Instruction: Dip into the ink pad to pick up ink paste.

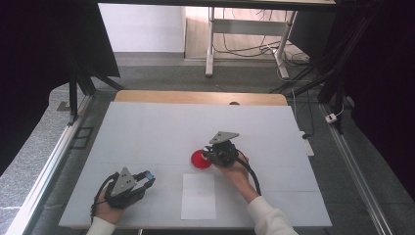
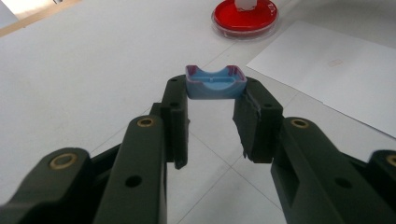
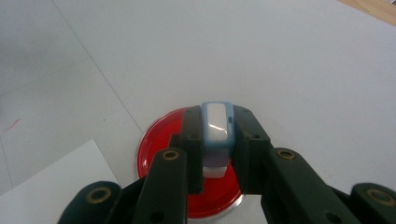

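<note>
Left hand-held gripper (image 2: 212, 100): clamped on blue cap (image 2: 215, 83), low over the desk (image 1: 147, 132).
Right hand-held gripper (image 3: 217, 140): closed on stamp (image 3: 217, 126), over red pad (image 3: 161, 140).
Handling: light, stiff plastic; grip flat sides.
Nearby: paper (image 1: 198, 196) beside pad, path clear.

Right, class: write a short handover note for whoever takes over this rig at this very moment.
Left gripper: shut on a blue cap, held near the table's front left corner.
Right gripper: shut on a white stamp block with a blue rim, over the red ink dish.
White paper sheet: lies in front of the dish; it looks almost blank, with one faint mark in the left gripper view.
Done: cap apparently off, stamp at the ink.
Left, probably: stamp the paper, then recap.
</note>
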Tool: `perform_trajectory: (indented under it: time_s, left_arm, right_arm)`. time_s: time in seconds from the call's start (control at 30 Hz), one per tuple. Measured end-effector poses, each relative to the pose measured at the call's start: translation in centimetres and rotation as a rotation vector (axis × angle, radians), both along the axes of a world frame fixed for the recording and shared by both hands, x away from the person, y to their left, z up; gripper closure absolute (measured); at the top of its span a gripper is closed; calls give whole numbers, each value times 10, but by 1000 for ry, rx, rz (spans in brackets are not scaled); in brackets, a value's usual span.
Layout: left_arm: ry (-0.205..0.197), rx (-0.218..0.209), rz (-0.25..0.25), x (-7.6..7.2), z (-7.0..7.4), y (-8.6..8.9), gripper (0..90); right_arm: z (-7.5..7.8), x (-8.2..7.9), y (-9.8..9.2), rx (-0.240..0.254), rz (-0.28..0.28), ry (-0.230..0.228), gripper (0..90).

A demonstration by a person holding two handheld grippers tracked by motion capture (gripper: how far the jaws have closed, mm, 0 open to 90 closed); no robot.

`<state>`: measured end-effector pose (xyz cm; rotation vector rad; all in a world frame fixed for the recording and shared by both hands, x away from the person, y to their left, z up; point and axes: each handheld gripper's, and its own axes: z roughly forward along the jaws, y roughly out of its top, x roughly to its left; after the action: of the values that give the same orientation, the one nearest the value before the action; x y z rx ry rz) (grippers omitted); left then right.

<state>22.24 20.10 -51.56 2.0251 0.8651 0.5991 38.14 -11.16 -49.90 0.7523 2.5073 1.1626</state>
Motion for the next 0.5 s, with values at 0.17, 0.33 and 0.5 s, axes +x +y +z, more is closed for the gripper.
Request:
perform_trajectory:
  time_s: [0.17,0.33,0.5]
  left_arm:
    - [-1,-2,2,0,0,0,657]
    - [-2,5,0,-1,1,-1,657]
    - [-3,1,-1,-1,1,0,657]
  right_arm:
    - [-1,0,1,-25,1,3,753]
    - [-2,-1,2,-31,1,-3,754]
    - [-2,-1,2,-30,-2,-2,754]
